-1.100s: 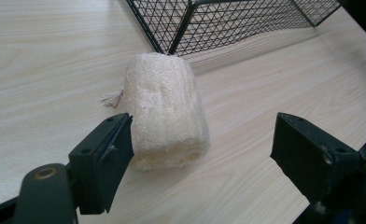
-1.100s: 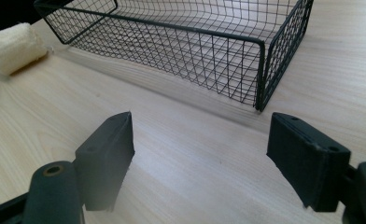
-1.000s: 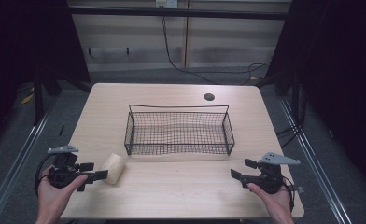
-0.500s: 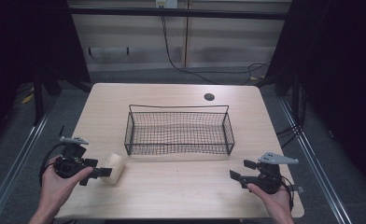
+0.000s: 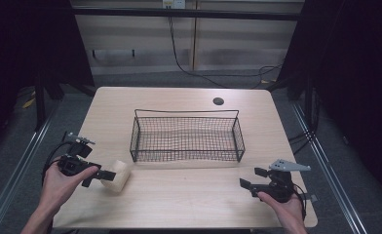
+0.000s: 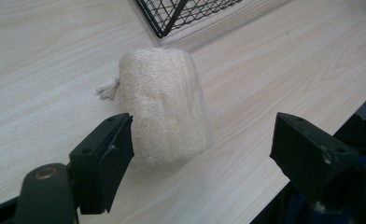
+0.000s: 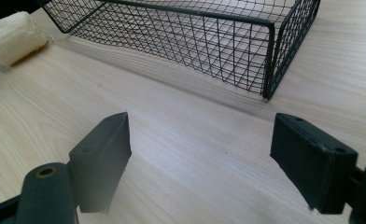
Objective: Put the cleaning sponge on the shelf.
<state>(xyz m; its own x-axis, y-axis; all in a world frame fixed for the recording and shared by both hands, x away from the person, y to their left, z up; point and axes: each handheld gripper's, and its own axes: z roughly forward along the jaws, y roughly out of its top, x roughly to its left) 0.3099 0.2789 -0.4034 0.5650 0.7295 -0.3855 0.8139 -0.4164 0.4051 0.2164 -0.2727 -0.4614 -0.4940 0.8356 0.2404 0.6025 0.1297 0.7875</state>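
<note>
A pale cream loofah sponge point(image 5: 117, 174) lies on the wooden table point(image 5: 189, 195) just off the front left corner of a black wire basket point(image 5: 186, 135). My left gripper point(image 5: 103, 175) is open, its jaws reaching the sponge's near end. In the left gripper view the sponge point(image 6: 167, 105) sits between the wide-apart jaws, close to the left one, with a short string at its far end. My right gripper point(image 5: 251, 179) is open near the table's front right, nothing between its jaws. The right gripper view shows the basket point(image 7: 195, 32) ahead and the sponge point(image 7: 13, 35) far left.
The basket is empty and stands mid-table. A round cable hole point(image 5: 218, 101) lies near the back edge. The table's front edge runs close under both hands. Metal rails point(image 5: 325, 161) flank the table on the floor.
My left gripper has moved right and forward to the sponge, so its jaws now straddle the sponge's end. The right gripper has barely shifted.
</note>
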